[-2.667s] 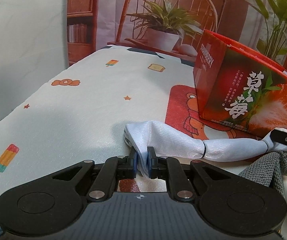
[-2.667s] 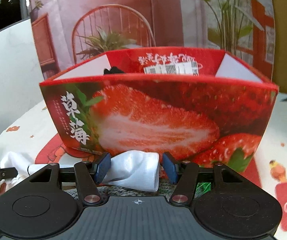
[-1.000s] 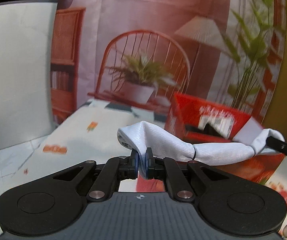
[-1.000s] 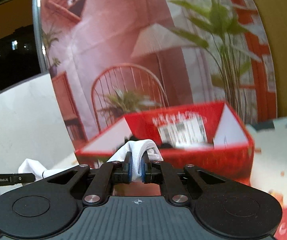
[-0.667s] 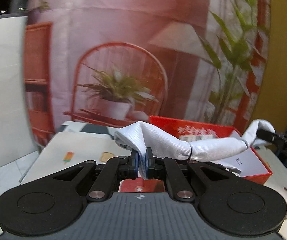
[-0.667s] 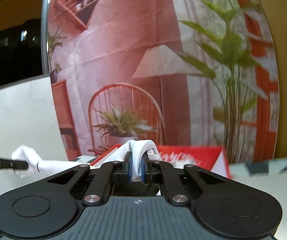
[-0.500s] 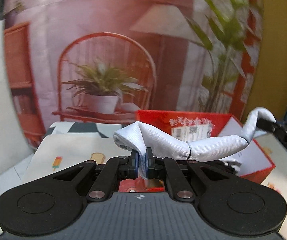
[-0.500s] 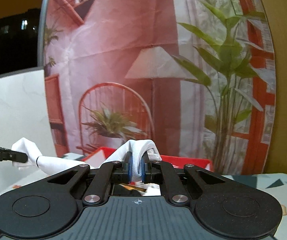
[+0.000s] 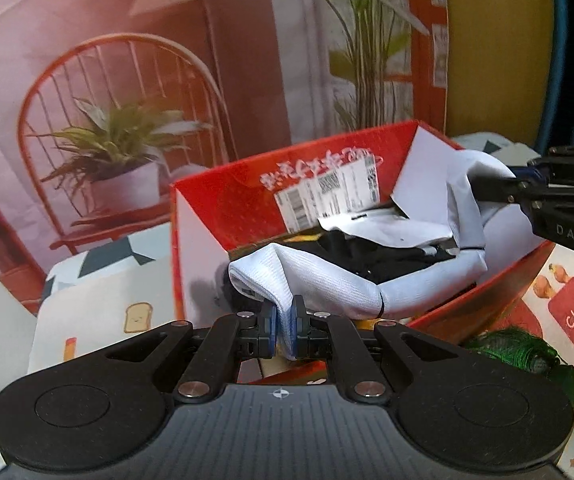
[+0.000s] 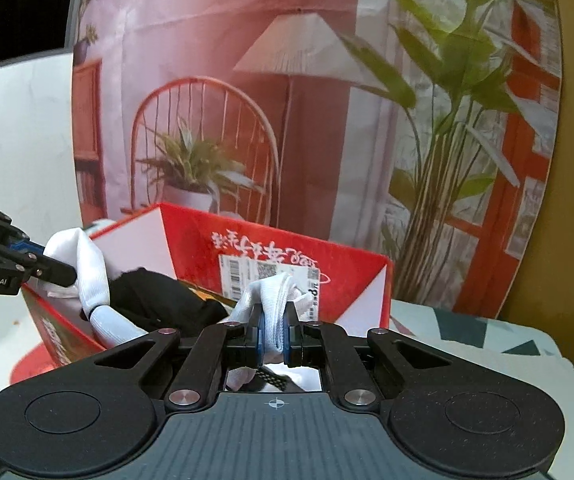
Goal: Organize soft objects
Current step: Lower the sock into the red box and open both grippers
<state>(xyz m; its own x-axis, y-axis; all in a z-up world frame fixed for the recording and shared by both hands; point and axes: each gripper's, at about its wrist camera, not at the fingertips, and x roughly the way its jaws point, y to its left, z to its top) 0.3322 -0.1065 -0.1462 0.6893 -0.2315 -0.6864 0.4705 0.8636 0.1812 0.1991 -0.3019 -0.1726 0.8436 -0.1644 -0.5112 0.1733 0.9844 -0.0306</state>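
over the red box (image 9: 223,216), each tool, left (image 9: 282,331) and right (image 10: 273,336), pinches one end of the white sock (image 9: 327,280).

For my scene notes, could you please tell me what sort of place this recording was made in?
Probably a staged tabletop set rather than a real living room: the chair, potted plant and lamp are printed on a creased backdrop. A cartoon-print tablecloth covers the table, which holds an open red strawberry box of clothes.

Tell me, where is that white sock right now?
The white sock hangs stretched between the left gripper and right gripper, each clamped on one end, sagging into the open red box over the black clothing inside.
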